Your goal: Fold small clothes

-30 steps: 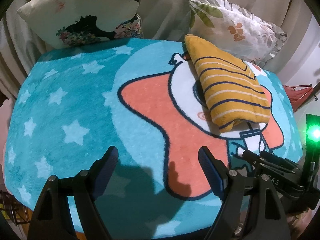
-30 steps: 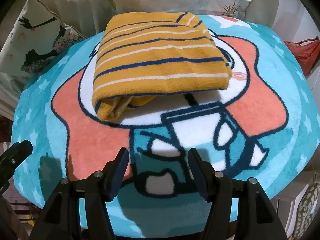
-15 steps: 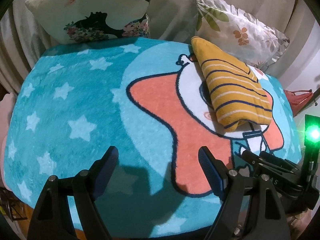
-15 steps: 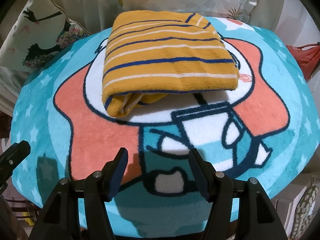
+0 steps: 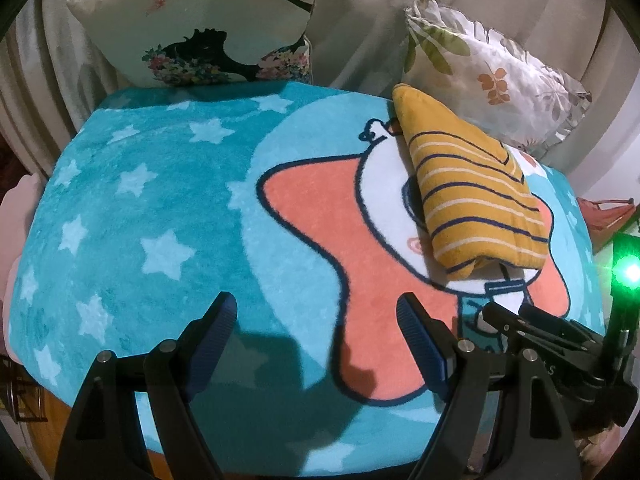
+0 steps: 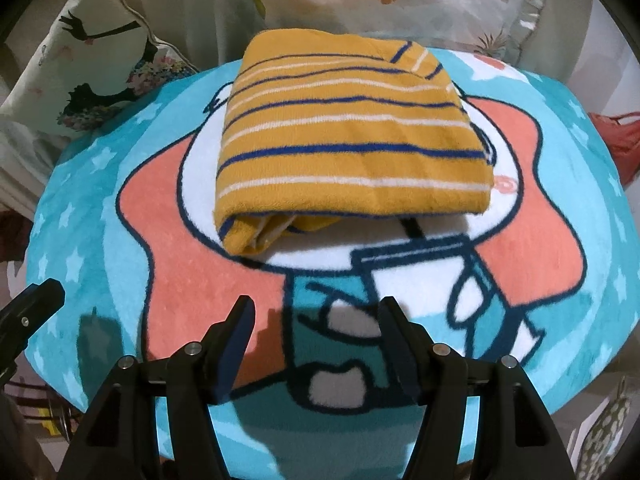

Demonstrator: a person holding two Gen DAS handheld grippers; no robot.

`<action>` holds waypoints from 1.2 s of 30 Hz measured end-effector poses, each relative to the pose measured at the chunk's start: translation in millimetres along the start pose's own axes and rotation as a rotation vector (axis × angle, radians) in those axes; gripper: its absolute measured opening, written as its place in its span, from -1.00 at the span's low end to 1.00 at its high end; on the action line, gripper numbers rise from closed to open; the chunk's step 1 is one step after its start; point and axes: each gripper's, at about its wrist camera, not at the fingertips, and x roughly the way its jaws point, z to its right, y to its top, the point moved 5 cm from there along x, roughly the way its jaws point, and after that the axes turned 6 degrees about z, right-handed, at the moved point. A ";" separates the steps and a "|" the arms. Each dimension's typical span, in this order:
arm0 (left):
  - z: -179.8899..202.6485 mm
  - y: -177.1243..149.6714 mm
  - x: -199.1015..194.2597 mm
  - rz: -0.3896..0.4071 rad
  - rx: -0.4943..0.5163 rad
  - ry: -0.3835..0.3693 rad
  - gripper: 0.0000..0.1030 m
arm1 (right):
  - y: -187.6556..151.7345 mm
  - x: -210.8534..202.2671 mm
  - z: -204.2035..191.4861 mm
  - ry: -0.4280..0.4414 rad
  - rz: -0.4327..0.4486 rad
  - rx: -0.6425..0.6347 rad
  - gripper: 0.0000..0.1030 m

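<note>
A folded yellow garment with blue and white stripes (image 6: 348, 140) lies on the teal cartoon blanket (image 6: 400, 280), toward its far side; it also shows in the left wrist view (image 5: 476, 200) at the right. My right gripper (image 6: 316, 320) is open and empty, held back from the garment's near edge. My left gripper (image 5: 320, 312) is open and empty over the blanket's (image 5: 140, 200) near edge, left of the garment. The right gripper's body (image 5: 552, 340) shows at the lower right of the left wrist view.
A pillow with a black figure print (image 5: 208, 28) and a leaf-print pillow (image 5: 492, 64) lean at the back. A red object (image 6: 616, 136) sits off the right side. The blanket drops off at its near edge.
Both grippers have drawn back and up from the blanket; the garment looks farther away and has not moved. Both stay open.
</note>
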 end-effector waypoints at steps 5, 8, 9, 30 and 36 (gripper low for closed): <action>26.6 -0.1 -3.3 0.012 0.011 0.018 0.58 | 25.4 -32.0 35.5 0.059 0.159 0.055 0.33; 43.2 -2.9 -5.6 0.019 0.007 0.031 0.58 | 53.5 -56.5 68.1 0.032 0.277 0.093 0.33; 47.0 -4.2 -6.2 0.021 0.005 0.033 0.58 | 63.4 -57.5 75.5 0.034 0.284 0.096 0.33; 47.8 11.6 -99.3 0.422 -0.037 0.404 0.93 | 186.1 95.3 93.8 0.011 0.121 -0.111 -0.26; 92.9 31.2 -84.3 0.393 0.055 0.267 0.93 | 175.1 53.1 118.7 0.127 0.130 -0.021 -0.06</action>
